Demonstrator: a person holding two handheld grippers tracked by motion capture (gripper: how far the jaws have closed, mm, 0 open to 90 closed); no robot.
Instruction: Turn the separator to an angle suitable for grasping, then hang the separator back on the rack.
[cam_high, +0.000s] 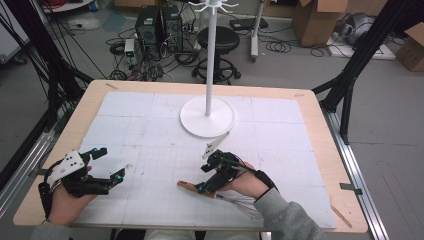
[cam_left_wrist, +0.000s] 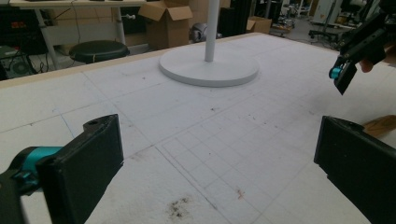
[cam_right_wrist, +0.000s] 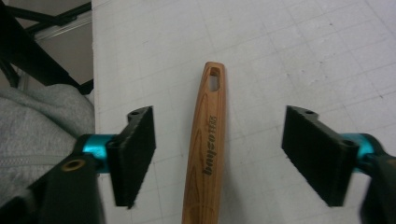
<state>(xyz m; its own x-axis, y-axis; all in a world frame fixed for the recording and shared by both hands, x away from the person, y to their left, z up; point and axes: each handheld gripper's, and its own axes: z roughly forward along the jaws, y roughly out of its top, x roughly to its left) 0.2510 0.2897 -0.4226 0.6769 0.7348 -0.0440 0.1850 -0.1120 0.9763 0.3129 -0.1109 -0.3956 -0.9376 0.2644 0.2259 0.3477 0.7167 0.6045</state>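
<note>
At the bottom centre of the high view, the right gripper (cam_high: 200, 187) hangs over a whisk (cam_high: 220, 196) that lies on the white tabletop (cam_high: 150, 125): its wooden handle (cam_high: 187, 186) points toward the left of the frame, and its wire loops fan out at lower right beside the person's grey sleeve (cam_high: 285, 217). In the right gripper view the jaws stand wide apart with the wooden handle (cam_right_wrist: 208, 154) lying between them, clear of both pads, its end with a hanging slot toward the top of the frame. At lower left of the high view, the left gripper (cam_high: 107, 167) rests near the tabletop, jaws open and empty; the left gripper view shows bare gridded surface between them. Further up, in the centre of the frame, the round base of a white hook stand (cam_high: 207, 116) sits on the tabletop, its pole rising to the top edge. Beyond the table's far edge, a black stool (cam_high: 218, 37) stands on the floor.
</note>
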